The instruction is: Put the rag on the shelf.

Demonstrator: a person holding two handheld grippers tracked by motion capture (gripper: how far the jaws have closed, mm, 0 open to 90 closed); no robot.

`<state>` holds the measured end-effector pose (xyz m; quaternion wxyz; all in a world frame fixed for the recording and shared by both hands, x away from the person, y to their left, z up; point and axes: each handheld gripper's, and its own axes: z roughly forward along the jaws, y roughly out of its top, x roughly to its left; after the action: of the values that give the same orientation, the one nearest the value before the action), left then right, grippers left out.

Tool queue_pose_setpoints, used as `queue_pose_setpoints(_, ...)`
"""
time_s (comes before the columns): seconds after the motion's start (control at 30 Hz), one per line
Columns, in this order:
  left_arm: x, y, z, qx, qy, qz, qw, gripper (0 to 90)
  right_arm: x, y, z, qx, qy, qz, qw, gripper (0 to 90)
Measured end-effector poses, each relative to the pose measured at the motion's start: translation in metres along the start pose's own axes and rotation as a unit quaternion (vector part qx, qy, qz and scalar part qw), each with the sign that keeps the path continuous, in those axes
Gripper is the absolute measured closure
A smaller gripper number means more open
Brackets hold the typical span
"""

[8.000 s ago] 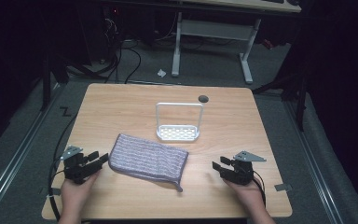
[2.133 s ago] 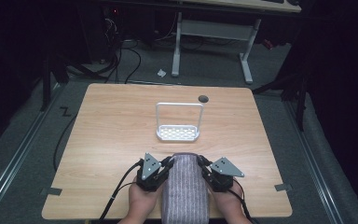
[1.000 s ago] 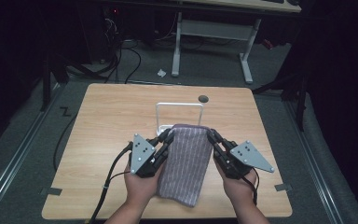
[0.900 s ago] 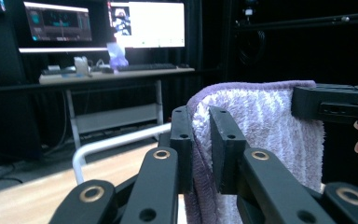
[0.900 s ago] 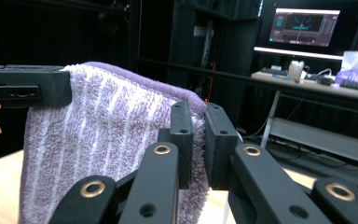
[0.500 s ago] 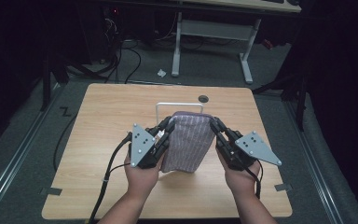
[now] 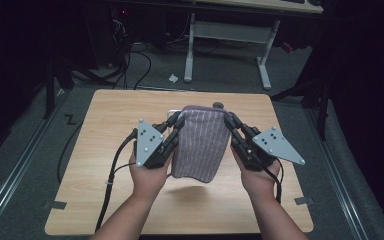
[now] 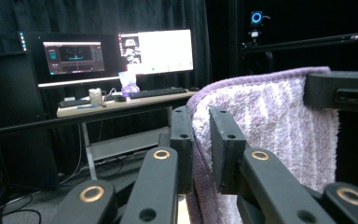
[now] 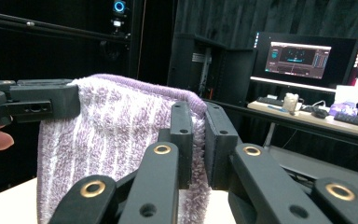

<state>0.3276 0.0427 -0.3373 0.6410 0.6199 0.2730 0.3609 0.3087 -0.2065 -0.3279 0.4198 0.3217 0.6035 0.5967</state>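
A purple striped towel (image 7: 200,142) hangs folded over, held up above the wooden table (image 7: 115,115) by its two top corners. My left gripper (image 7: 179,120) is shut on the towel's left top corner, and the cloth (image 8: 270,121) is pinched between its jaws (image 8: 200,140). On the right top corner my right gripper (image 7: 228,119) is shut, with the towel (image 9: 116,126) squeezed between its pads (image 9: 198,140). Each gripper view also shows the other gripper (image 8: 340,91) (image 9: 42,102) clamped on the far corner. A white wire rack (image 7: 170,113) stands behind the towel, mostly hidden.
A small dark round fitting (image 7: 218,105) sits near the table's far edge. Beyond the table are a desk with white legs (image 7: 230,30) and loose cables (image 7: 130,55) on the floor. Lit monitors (image 8: 156,49) (image 9: 298,53) stand on a desk farther off.
Both grippers have risen and moved away from the person with the towel. Its lower end has left the table and now hangs free in front of the rack.
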Motion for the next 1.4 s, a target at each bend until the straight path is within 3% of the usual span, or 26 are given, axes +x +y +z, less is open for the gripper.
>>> queue_pose_setpoints(0.23,0.016,-0.001,0.025,0.02,0.013,0.017,0.9996,80.7,-0.012,0.005,0.024,0.019,0.002,0.009,0.9998,84.1)
queue_pose_setpoints(0.47,0.038,0.003,0.055,0.035,0.025,-0.003,0.9991,81.0,-0.022,0.007,0.059,0.03,-0.014,0.012,0.9994,84.2)
queue_pose_setpoints(0.87,0.063,0.006,0.093,0.042,0.038,-0.01,0.9983,80.8,-0.042,0.013,0.103,0.036,-0.024,0.015,0.999,84.2)
queue_pose_setpoints(1.0,0.07,0.007,0.105,0.052,0.046,0.004,0.9976,80.8,-0.049,0.01,0.121,0.04,-0.029,0.019,0.9986,84.2)
queue_pose_setpoints(1.1,0.078,0.007,0.114,0.059,0.051,-0.001,0.997,80.4,-0.053,0.008,0.13,0.043,-0.03,0.019,0.9984,84.2)
queue_pose_setpoints(1.13,0.082,0.007,0.119,0.066,0.058,-0.007,0.9961,80.4,-0.056,0.006,0.14,0.051,-0.034,0.014,0.998,84.2)
queue_pose_setpoints(1.3,0.087,0.009,0.13,0.077,0.065,-0.003,0.9949,80.5,-0.06,0.005,0.156,0.06,-0.044,0.017,0.9971,84.3)
queue_pose_setpoints(1.4,0.095,0.008,0.143,0.089,0.069,-0.015,0.9934,80.5,-0.063,0.005,0.165,0.061,-0.046,0.011,0.997,84.2)
